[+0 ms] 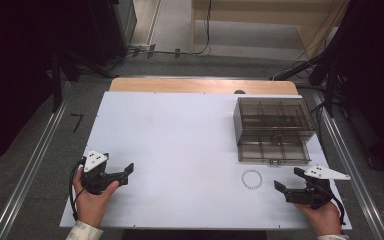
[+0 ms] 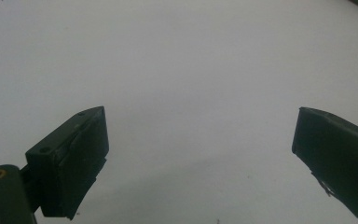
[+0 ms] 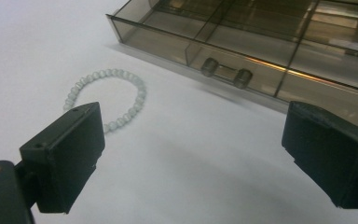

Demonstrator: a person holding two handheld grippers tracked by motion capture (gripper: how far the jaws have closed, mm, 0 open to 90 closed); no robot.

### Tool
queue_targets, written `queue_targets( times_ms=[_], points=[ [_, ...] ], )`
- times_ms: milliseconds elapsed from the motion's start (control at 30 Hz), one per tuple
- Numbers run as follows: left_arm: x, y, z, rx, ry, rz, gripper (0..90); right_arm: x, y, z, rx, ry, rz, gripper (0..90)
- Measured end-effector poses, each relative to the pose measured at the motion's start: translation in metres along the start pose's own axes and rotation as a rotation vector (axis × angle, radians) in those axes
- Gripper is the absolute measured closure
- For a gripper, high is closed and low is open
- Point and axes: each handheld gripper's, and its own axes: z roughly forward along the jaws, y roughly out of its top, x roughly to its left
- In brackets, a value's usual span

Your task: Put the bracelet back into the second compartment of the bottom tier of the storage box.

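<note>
White table top (image 1: pixel 180 150) fills the centre of the high view; a strip of light wood (image 1: pixel 200 85) shows along its far edge. Grey carpeted floor (image 1: pixel 40 150) surrounds it. Metal rails (image 1: pixel 27 175) run along the floor at left and right (image 1: pixel 347 160). Upper left and upper right of the frame are dark, with black stands and equipment. Cables (image 1: pixel 180 51) lie on the floor at top centre, below pale wooden furniture (image 1: pixel 260 10). Lighting is dim and even.

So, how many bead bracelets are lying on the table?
1. The bracelet lies flat on the white table, just in front of the pulled-out drawer, near the right hand-held gripper. The smoky drawer box may hide more.
</note>
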Motion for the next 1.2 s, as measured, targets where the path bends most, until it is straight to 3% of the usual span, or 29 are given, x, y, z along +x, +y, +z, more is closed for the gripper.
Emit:
queue_targets(
  times_ms=[867, 967, 1200],
  points=[
    [0.0, 0.0, -0.001, -0.001, 0.001, 0.004, 4.4, 0.007, 0.005, 0.009, 0.022, 0.027, -0.007, 5.7],
    [0.0, 0.0, -0.001, -0.001, 0.0, 0.005, 4.4, 0.008, 0.005, 0.01, 0.024, 0.031, -0.018, 12.6],
    [0.0, 0.0, -0.001, 0.001, 0.0, 0.008, 4.4, 0.012, 0.007, 0.016, 0.042, 0.04, -0.034, 13.2]
  ],
)
